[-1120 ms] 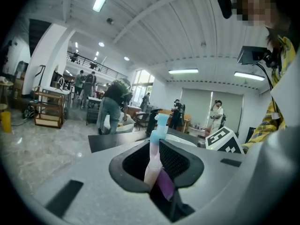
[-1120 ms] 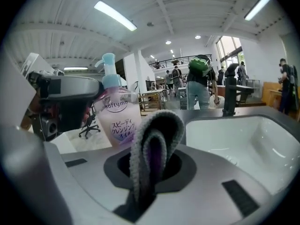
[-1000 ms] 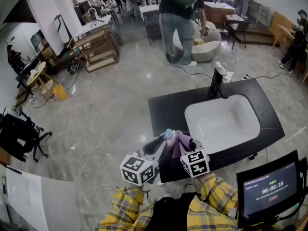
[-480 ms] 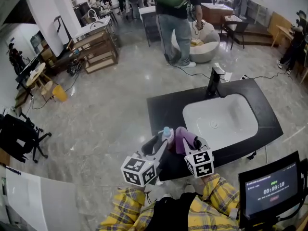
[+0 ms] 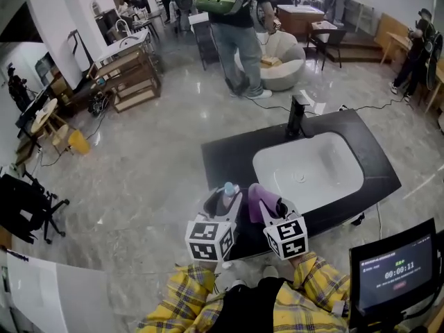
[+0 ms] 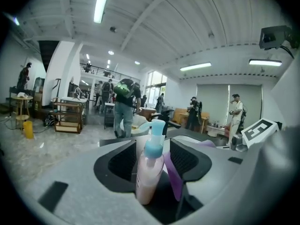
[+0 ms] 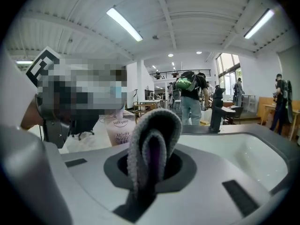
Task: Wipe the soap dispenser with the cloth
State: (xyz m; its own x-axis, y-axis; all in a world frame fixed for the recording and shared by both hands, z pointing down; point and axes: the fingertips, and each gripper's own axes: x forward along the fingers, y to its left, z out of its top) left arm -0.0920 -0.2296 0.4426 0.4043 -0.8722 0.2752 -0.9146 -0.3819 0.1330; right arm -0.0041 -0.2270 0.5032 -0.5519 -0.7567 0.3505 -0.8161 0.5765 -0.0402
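Left claw [image 6: 153,159]: its jaws are opening; the soap dispenser [image 6: 150,172] is seen between them, not squeezed.
Right claw [image 7: 151,165]: clenched on the purple cloth [image 7: 153,139].
Soap dispenser place: lower middle of the head view, at the bench [image 5: 229,155] edge.
Done: wiping is likely over.
Left: letting go.

A polished grey stone floor [image 5: 152,158] spreads through a large open hall. A black tabletop [image 5: 232,158] carries a white sink [image 5: 309,172] and a black faucet [image 5: 298,116]. Beyond it are a wooden shelf cart [image 5: 132,78], a round white seat [image 5: 284,71] and a standing person [image 5: 239,47]. Long tube lights [image 6: 101,3] line the white ceiling, and tall windows [image 7: 226,64] brighten the far wall.
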